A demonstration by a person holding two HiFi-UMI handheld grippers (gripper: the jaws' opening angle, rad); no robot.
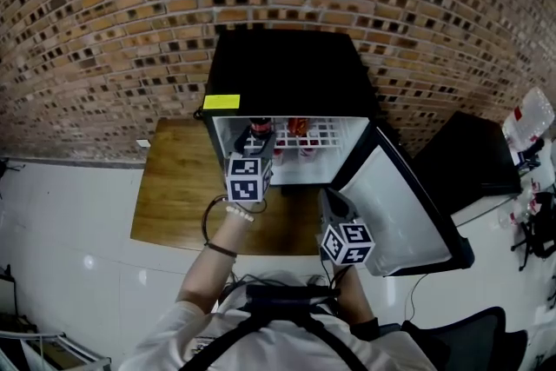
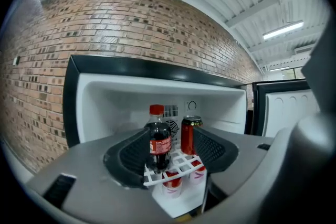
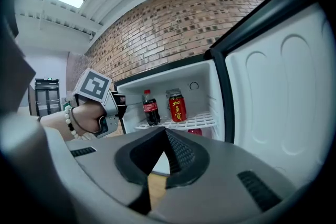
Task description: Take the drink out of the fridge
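The left gripper [image 2: 173,139] has its jaws spread wide at the lower middle of the left gripper view, and nothing is pressed between them. The cola bottle [image 2: 159,140] stands framed in that gap, close to the left jaw's tip. In the right gripper view, this gripper is short of the fridge [image 2: 105,92] opening, apart from the bottle. The bottle stands upright on the white wire shelf [image 2: 181,165], just left of a red can [image 2: 190,135], with more red cans [image 2: 170,182] under the shelf.

The right gripper [image 3: 165,131] sits at the bottom centre of its own view, its jaw tips together and empty. The open fridge door [image 3: 273,92] fills the right of that frame. In the head view the black fridge stands against a brick wall [image 1: 104,22], a yellow sticker [image 1: 221,102] on its top, and a wooden board [image 1: 178,195] lies at centre left.
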